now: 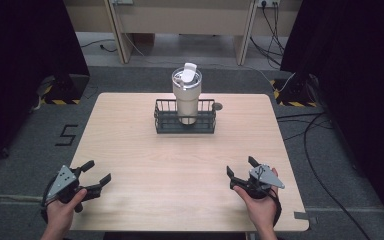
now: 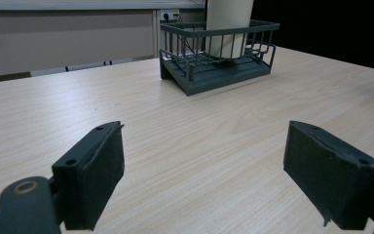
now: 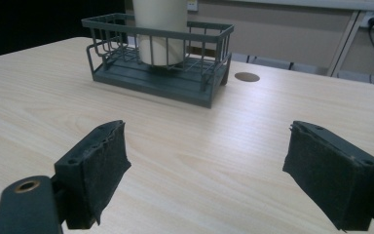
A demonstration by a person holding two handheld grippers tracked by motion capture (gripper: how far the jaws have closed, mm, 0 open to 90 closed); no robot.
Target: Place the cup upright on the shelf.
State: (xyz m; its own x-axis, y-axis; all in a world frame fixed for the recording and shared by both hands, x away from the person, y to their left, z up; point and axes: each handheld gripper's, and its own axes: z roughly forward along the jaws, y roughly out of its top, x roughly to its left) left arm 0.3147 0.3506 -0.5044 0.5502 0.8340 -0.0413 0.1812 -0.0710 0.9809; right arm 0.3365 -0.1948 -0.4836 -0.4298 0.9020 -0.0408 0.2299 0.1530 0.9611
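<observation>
Standing tumbler [image 1: 187,95] inside rack [image 1: 185,123].

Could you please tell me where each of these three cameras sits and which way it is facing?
High view: above the person's side, looking forward and down on the table; both hands, left gripper and right gripper show.
Left gripper view: low near the table's near left, facing the rack; its open jaws show.
Right gripper view: low near the near right, facing the rack; its open jaws show.
Shared: all see the cream tumbler standing in the rack.
</observation>
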